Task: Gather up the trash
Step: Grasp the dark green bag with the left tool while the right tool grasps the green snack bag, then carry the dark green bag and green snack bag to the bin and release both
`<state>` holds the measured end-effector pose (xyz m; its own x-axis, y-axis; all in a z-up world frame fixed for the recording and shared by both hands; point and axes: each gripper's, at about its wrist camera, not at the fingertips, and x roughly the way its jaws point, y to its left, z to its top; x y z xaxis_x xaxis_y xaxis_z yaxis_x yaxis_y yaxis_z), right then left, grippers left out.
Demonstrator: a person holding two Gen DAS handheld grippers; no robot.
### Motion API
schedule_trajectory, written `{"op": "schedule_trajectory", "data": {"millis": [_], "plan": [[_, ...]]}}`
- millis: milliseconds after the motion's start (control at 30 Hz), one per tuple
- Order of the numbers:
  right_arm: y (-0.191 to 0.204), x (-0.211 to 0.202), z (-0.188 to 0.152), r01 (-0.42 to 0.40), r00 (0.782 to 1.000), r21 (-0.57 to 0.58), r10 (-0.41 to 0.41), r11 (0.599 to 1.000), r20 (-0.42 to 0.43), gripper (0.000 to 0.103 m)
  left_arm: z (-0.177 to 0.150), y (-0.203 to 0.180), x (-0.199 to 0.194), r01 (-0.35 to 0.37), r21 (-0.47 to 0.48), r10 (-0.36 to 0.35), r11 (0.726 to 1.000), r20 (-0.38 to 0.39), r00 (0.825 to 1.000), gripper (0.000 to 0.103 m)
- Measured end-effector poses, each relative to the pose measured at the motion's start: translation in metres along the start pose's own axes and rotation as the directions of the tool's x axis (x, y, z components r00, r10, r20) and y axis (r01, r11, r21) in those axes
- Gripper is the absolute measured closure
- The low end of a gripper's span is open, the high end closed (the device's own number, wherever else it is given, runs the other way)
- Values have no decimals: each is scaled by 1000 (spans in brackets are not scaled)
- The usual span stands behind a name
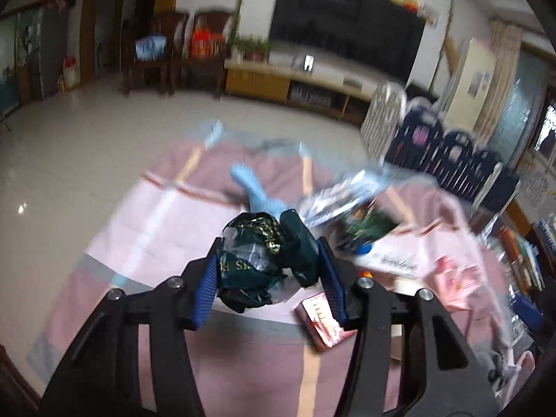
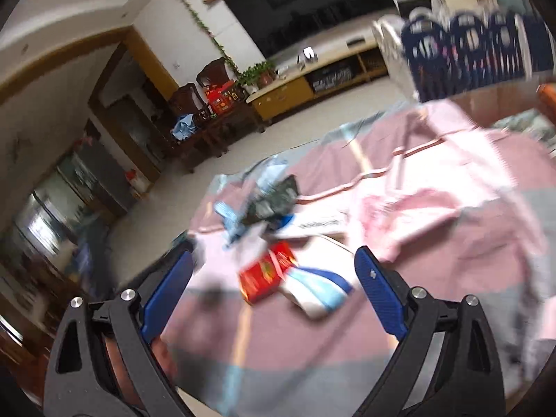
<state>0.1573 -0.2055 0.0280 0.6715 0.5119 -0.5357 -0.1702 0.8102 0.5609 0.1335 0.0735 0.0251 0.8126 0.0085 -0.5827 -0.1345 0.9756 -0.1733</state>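
nearest, a crumpled dark green foil wrapper (image 1: 266, 260) is pinched between the blue pads of the left gripper (image 1: 267, 267), held above the pink and mauve striped cloth (image 1: 146, 229). it is judged light, soft and crackly, best squeezed across its bulk. the right gripper (image 2: 274, 267) is spread wide, nothing held, over a red carton (image 2: 267, 272) and a blue-and-white pouch (image 2: 318, 286). beyond, pale tiled floor (image 1: 87, 132) and a yellow cabinet (image 1: 257, 81) are seen.

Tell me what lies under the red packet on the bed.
The red packet rests on the pink striped sheet, its right edge overlapping a white-and-blue wrapper. Anything directly beneath the packet is covered and cannot be seen.
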Motion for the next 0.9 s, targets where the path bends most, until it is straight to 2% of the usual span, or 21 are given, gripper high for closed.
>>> {"op": "schedule_trajectory", "data": {"millis": [100,167,233,267,300,367,467,600,733,900], "plan": [[21,65,27,25,997,-8,-26,1000,-68,11,-8,13,-62,30,-14,-27,999,141,990,49],[30,108,35,58,992,-11,-59,998,-116,11,-18,23,-92,35,-29,-29,999,191,981,49],[32,141,39,100,982,-11,-100,995,-157,16,-28,34,-114,44,-46,-33,998,218,975,49],[30,156,38,127,975,-8,-126,992,-183,34,-32,37,-121,53,-50,-41,997,226,973,49],[23,172,37,141,966,18,-134,990,-221,59,-35,41,-127,65,-52,-52,997,229,972,48],[11,182,33,151,955,68,-128,986,-266,86,-38,46,-133,74,-49,-61,996,233,971,48],[4,151,27,140,970,69,-123,988,-211,88,-37,52,-126,100,-63,-85,993,205,975,48],[4,66,12,106,985,-37,-110,994,-134,88,-35,51,-113,126,-78,-112,989,156,981,47],[-4,-25,-14,101,994,-143,-105,985,-27,88,-38,29,-106,147,-3,-145,989,126,981,46],[-21,-98,-50,146,987,-210,-127,967,103,88,-52,-5,-105,169,110,-179,980,93,979,46]]}}
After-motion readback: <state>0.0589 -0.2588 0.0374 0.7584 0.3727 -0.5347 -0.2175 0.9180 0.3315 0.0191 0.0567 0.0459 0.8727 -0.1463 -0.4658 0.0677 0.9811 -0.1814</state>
